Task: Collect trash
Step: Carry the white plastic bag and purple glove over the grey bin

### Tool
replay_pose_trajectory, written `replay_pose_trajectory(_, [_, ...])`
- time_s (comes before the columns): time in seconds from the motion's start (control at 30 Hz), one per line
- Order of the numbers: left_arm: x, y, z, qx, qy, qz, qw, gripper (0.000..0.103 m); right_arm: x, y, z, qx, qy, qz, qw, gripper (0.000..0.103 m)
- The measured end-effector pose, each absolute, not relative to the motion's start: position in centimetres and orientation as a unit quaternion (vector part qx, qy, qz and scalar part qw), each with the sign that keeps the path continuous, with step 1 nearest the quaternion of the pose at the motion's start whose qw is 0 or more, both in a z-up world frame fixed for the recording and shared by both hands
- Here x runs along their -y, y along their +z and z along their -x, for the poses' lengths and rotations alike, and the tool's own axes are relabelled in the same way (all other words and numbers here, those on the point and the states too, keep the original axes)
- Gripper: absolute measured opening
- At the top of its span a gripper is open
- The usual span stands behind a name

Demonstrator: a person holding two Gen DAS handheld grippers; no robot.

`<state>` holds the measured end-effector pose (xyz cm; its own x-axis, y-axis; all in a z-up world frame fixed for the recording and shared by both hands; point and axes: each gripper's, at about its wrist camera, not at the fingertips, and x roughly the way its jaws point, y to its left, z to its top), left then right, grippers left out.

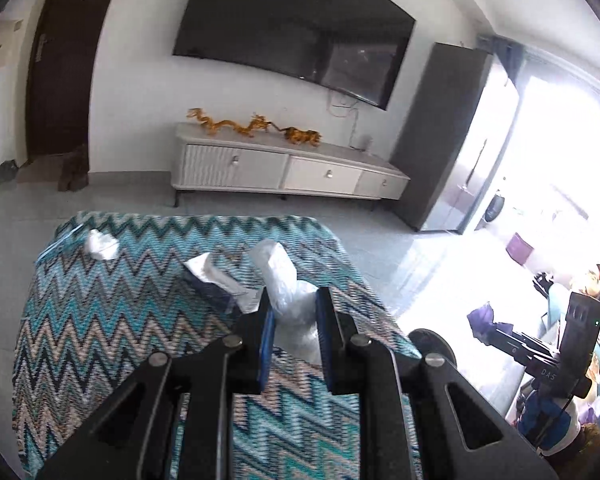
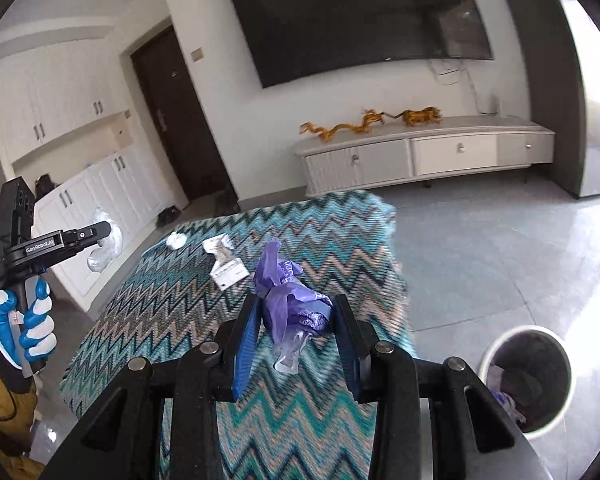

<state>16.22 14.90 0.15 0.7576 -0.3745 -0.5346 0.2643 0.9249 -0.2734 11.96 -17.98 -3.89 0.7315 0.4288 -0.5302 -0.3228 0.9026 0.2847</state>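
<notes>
In the left wrist view my left gripper (image 1: 294,312) is shut on a crumpled clear plastic bag (image 1: 284,280), held above the zigzag-patterned table (image 1: 120,340). In the right wrist view my right gripper (image 2: 296,320) is shut on a crumpled purple plastic bag (image 2: 288,300), also lifted over the table (image 2: 172,300). A white crumpled tissue (image 1: 100,244) (image 2: 176,240) and a flat white wrapper (image 1: 220,276) (image 2: 226,264) lie on the cloth farther out. The left gripper (image 2: 100,232) with the clear bag (image 2: 106,246) shows at the left of the right wrist view, held by a gloved hand (image 2: 24,320).
A white round trash bin (image 2: 528,376) with waste inside stands on the tiled floor right of the table. A white TV cabinet (image 1: 288,168) with golden dragon figures and a wall television lie beyond. A dark door and white cupboards are at the left.
</notes>
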Motion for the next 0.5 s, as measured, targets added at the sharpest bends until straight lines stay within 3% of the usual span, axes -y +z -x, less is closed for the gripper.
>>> replay_pose_trajectory(0.27, [-2.6,1.5,-16.4,-0.320,-0.247,0.028,0.914,0.018,27.9,-4.5,-7.1,-0.283,0.126,-0.138,0.941,0.035])
replay_pose_trajectory(0.5, [11.0,-0.9,-18.2,-0.366,-0.313,-0.033,0.876,0.018,35.9,-9.1,-5.8,-0.302,0.057,-0.183,0.934,0.035])
